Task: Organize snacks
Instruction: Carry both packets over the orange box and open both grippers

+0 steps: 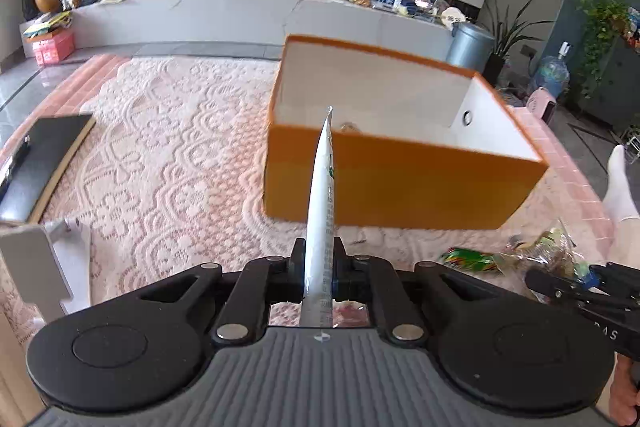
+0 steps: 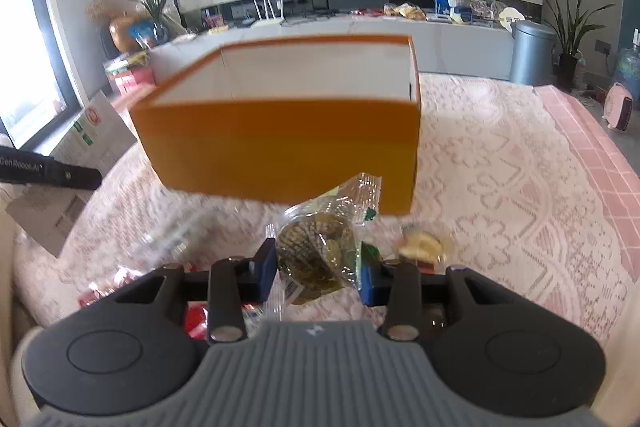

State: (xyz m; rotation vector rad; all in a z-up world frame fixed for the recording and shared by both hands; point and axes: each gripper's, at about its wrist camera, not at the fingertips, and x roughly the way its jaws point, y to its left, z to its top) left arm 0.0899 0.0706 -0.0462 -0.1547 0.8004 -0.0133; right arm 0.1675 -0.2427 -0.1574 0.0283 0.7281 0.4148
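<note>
Left hand-held gripper (image 1: 319, 269) clamping white sachet (image 1: 322, 203), print illegible

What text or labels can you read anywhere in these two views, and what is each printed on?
"GenRobot.AI": on the black arm of the left hand-held gripper, at the right wrist view's left edge; slightly blurred.
"DAS": partial letters on the right hand-held gripper, cut off.
White snack packet: fine print, too small to read.
White carton with red and green signs: unreadable.
Orange box: no text visible.
</note>
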